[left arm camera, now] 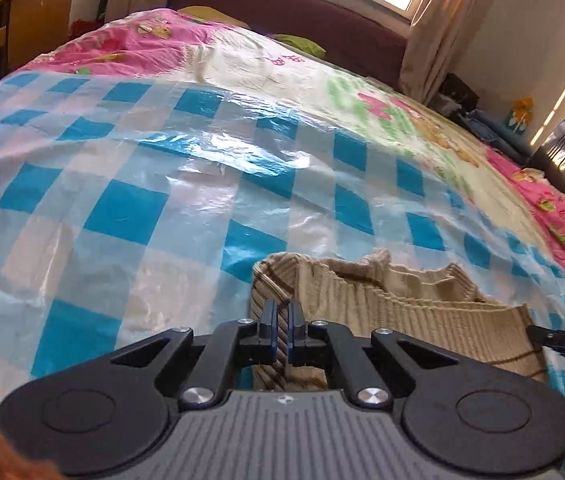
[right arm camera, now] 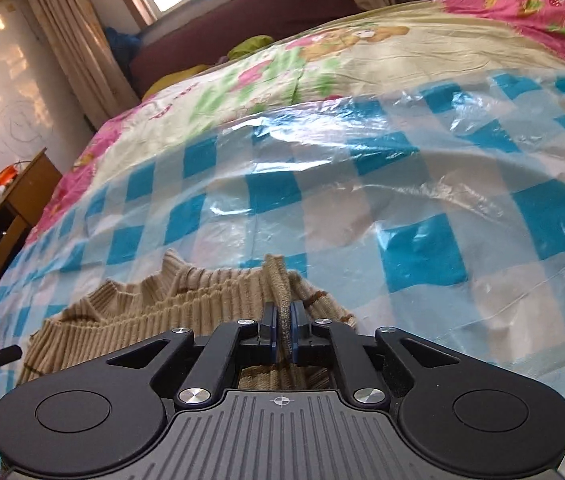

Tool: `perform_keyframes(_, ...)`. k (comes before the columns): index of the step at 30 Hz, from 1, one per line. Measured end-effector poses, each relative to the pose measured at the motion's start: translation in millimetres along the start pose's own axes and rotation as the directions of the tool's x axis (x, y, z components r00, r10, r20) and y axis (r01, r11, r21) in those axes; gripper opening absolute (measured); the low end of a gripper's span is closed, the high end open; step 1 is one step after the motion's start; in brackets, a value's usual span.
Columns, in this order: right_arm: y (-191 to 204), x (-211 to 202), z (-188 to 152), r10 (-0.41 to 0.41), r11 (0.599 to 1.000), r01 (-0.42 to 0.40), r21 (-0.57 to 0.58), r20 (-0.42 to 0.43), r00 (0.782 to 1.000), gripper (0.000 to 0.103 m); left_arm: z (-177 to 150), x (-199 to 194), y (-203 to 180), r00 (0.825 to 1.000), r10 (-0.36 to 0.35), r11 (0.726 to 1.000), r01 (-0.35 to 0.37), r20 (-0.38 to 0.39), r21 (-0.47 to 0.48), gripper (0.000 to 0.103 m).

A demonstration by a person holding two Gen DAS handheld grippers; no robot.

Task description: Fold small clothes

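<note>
Pinching the sweater [left arm camera: 382, 300] edges — left gripper [left arm camera: 281, 312] and right gripper [right arm camera: 281, 316] both clamped on knit; soft, floppy, light — hold at corners.

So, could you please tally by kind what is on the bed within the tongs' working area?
Beige ribbed knit garment: 1
Blue-checked plastic sheet: 1
Tongs, left and right, each shut on the garment: 2
Total: 4

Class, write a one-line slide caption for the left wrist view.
Left gripper shut on the edge of a beige ribbed sweater lying on a blue-checked plastic sheet over the bed.
</note>
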State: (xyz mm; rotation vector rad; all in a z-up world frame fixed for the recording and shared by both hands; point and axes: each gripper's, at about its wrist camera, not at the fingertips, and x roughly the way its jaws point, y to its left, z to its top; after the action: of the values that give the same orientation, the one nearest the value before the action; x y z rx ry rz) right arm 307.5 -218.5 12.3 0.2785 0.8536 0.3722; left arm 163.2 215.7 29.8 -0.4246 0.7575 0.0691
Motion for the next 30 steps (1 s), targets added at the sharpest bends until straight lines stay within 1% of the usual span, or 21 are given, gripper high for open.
perform_keyframes(2,-1,-4,-1,0.012,1.000,-0.012,-0.004,-0.001,1.000,0.011,-1,-11,-3,0.999,-0.038,0.999,0.038,0.006,0.000,0.014)
perform_keyframes(4,0,-8,1,0.030,1.000,-0.030,-0.006,-0.008,1.000,0.011,-1,-13,-11,0.998,-0.064,0.998,0.065,-0.008,0.017,0.026)
perform_keyframes(5,0,-9,2,0.029,1.000,-0.029,-0.006,-0.009,1.000,0.012,-2,-11,-17,0.997,-0.069,0.997,0.070,-0.023,0.035,0.029)
perform_keyframes(6,0,-9,1,0.028,1.000,-0.028,-0.013,-0.013,1.000,0.012,-4,-6,-22,0.998,-0.060,0.996,0.062,-0.036,0.060,0.034)
perform_keyframes(7,1,-8,0,0.025,0.999,-0.025,-0.021,-0.018,1.000,0.012,-6,0,-26,0.998,-0.039,0.995,0.043,-0.048,0.086,0.036)
perform_keyframes(8,3,-6,0,0.020,0.999,-0.020,-0.027,-0.023,1.000,0.012,-8,7,-30,0.998,-0.016,0.994,0.022,-0.060,0.105,0.037)
perform_keyframes(10,4,-4,-3,0.019,0.999,-0.020,-0.032,-0.035,0.999,0.012,-9,20,-33,0.996,0.014,0.993,-0.004,-0.083,0.119,0.037)
perform_keyframes(13,5,1,-3,0.001,0.999,-0.003,-0.046,-0.051,0.999,0.012,-9,36,-41,0.989,0.108,0.981,-0.090,-0.096,0.170,0.036)
perform_keyframes(14,5,3,-3,0.001,0.999,-0.003,-0.046,-0.056,0.998,0.012,-8,40,-41,0.988,0.117,0.980,-0.098,-0.101,0.175,0.034)
perform_keyframes(16,7,4,-2,-0.010,0.998,0.007,-0.060,-0.055,0.998,0.012,-6,41,-41,0.989,0.109,0.981,-0.090,-0.105,0.171,0.015)
perform_keyframes(17,8,4,-2,-0.019,0.998,0.016,-0.068,-0.054,0.998,0.009,-6,38,-41,0.990,0.097,0.983,-0.079,-0.104,0.164,0.015)
perform_keyframes(19,11,0,-2,-0.017,0.996,0.013,-0.085,-0.043,0.999,0.007,-5,29,-41,0.994,0.073,0.985,-0.059,-0.083,0.161,0.014)
perform_keyframes(22,16,-10,1,0.019,0.996,-0.021,-0.086,-0.021,1.000,0.005,0,12,-36,0.998,0.053,0.989,-0.048,-0.038,0.138,0.013)
perform_keyframes(25,21,-25,11,0.063,0.996,-0.061,-0.066,0.036,0.997,0.005,9,-4,-27,0.999,0.031,0.996,-0.033,0.029,0.077,0.013)
perform_keyframes(27,22,-29,18,0.065,0.996,-0.061,-0.061,0.073,0.995,0.004,12,-5,-21,0.997,0.052,0.997,-0.055,0.059,0.058,0.013)
perform_keyframes(28,21,-26,20,0.043,0.997,-0.038,-0.063,0.085,0.995,0.004,12,0,-18,0.996,0.066,0.996,-0.069,0.061,0.049,0.013)
perform_keyframes(30,16,-13,23,-0.004,0.999,0.007,-0.045,0.077,0.997,0.004,10,15,-12,0.994,0.103,0.994,-0.105,0.046,0.040,0.013)
